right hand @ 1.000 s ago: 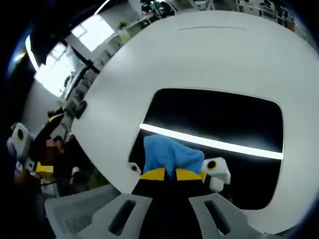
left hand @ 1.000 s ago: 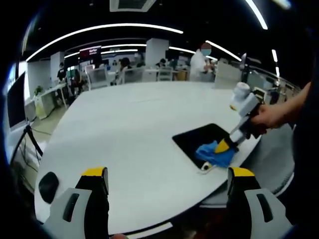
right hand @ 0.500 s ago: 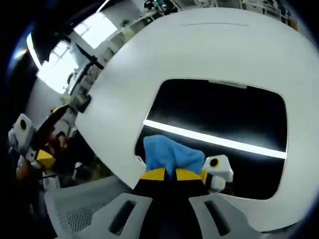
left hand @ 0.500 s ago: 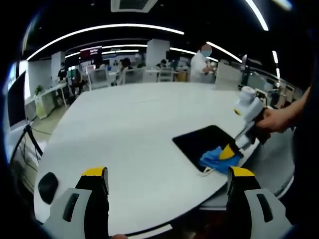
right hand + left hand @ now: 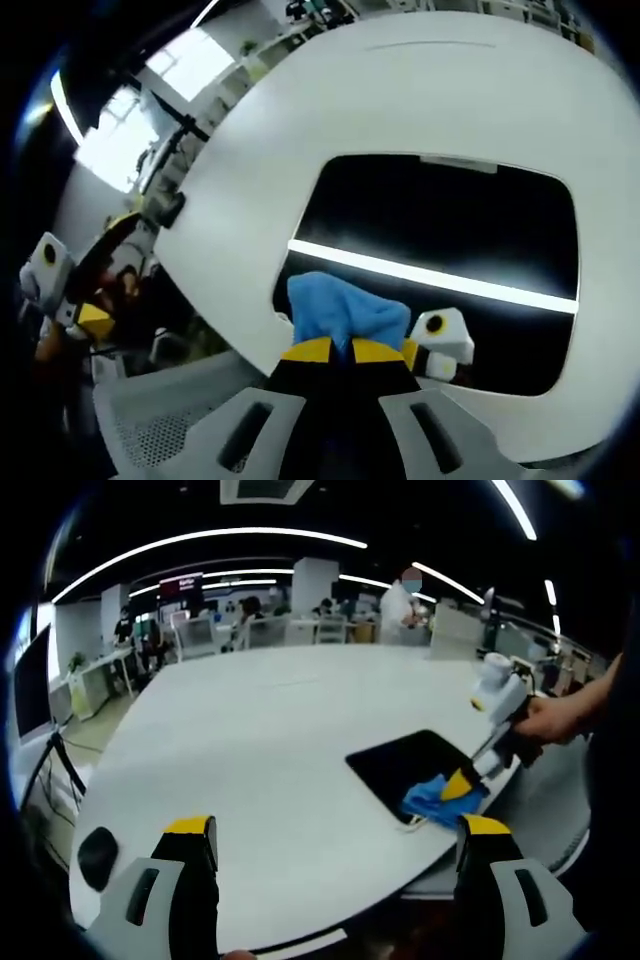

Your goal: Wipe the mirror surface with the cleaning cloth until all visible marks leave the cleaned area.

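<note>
The right gripper (image 5: 332,350) is clamping a bunched blue cleaning cloth (image 5: 342,310) between its yellow-tipped jaws, which are pinched close together on the fabric. The cloth is pressing down on the near edge of the mirror (image 5: 440,250), close to its near-left corner as the right gripper view shows it. From the cloth outward, the dark glass is stretching away to the far side and off to the right, its long axis running left to right across that view, with a bright ceiling-light reflection lying along it. Nearly all the unwiped surface therefore lies ahead of and to the right of the cloth, so the coming stroke probably has to push away from the table edge and sweep along that long axis. Marks on the glass are too faint to make out here.

In the left gripper view the right gripper (image 5: 462,783) is leaning down onto the cloth (image 5: 437,796) at the near corner of the mirror (image 5: 400,760), which is lying near the right-hand edge of the white table (image 5: 260,740). The left gripper (image 5: 338,842) is hanging with its jaws spread wide and holding nothing, well apart from the mirror, so the right one is plainly the nearer tool.
</note>
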Action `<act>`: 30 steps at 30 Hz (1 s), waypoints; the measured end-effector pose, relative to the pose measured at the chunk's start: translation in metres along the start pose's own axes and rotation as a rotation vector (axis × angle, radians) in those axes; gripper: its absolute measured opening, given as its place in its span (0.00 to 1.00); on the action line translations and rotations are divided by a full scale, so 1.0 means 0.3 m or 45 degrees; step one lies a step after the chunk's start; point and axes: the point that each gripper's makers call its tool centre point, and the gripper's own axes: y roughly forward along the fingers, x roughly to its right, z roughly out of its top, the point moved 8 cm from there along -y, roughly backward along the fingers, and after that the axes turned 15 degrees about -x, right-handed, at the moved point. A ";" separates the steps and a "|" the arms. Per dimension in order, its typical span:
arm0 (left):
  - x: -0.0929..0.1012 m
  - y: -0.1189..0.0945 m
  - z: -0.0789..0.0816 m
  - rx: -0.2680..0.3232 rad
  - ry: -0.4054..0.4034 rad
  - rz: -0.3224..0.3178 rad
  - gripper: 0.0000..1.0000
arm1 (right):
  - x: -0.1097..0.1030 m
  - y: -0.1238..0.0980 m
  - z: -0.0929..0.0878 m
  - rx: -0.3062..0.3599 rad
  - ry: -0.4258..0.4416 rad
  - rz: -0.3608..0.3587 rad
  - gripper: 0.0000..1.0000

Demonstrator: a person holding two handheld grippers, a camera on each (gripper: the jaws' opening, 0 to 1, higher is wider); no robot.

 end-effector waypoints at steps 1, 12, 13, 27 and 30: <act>-0.004 -0.001 0.002 0.002 0.001 0.001 1.00 | 0.000 -0.001 -0.003 -0.001 0.002 0.001 0.00; -0.008 -0.002 0.010 0.001 0.008 0.002 1.00 | 0.035 -0.018 -0.017 0.021 0.016 -0.004 0.00; -0.008 -0.002 0.011 0.000 0.007 0.001 1.00 | 0.039 -0.020 -0.018 0.023 0.021 -0.005 0.00; -0.017 0.005 0.026 -0.003 0.019 -0.003 1.00 | 0.111 -0.057 -0.047 0.032 0.085 -0.009 0.00; -0.017 0.011 0.028 -0.006 0.021 -0.007 1.00 | 0.104 -0.054 -0.044 0.032 0.096 -0.012 0.00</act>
